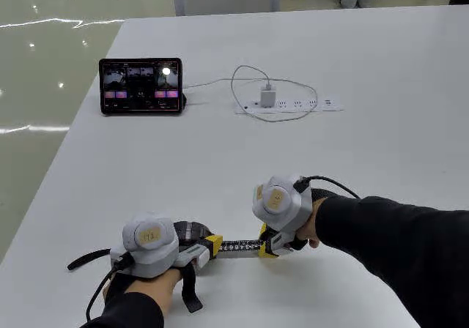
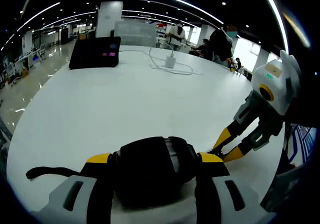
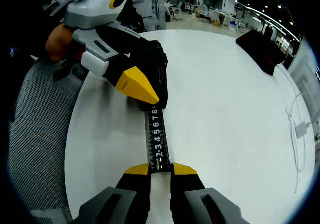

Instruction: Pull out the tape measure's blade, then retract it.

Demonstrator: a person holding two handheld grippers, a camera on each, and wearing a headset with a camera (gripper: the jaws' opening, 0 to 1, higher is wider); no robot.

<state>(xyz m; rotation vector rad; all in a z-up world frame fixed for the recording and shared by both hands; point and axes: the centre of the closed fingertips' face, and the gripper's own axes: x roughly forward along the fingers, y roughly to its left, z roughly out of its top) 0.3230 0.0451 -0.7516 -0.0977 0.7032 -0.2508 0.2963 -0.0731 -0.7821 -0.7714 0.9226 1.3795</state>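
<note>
On the white table's (image 1: 220,159) near edge, our left gripper (image 2: 154,160) clamps the black tape measure case (image 2: 152,179). Our right gripper (image 3: 160,170) pinches the thin black numbered blade (image 3: 155,134) at its tip. Springy and slippery, we judge, so hold the tip firmly.

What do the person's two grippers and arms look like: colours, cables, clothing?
The left gripper and the right gripper both have rounded light-grey bodies with a yellowish patch on top, and dark fingers with yellow tips. A black cable leaves each. The person wears black sleeves.
</note>
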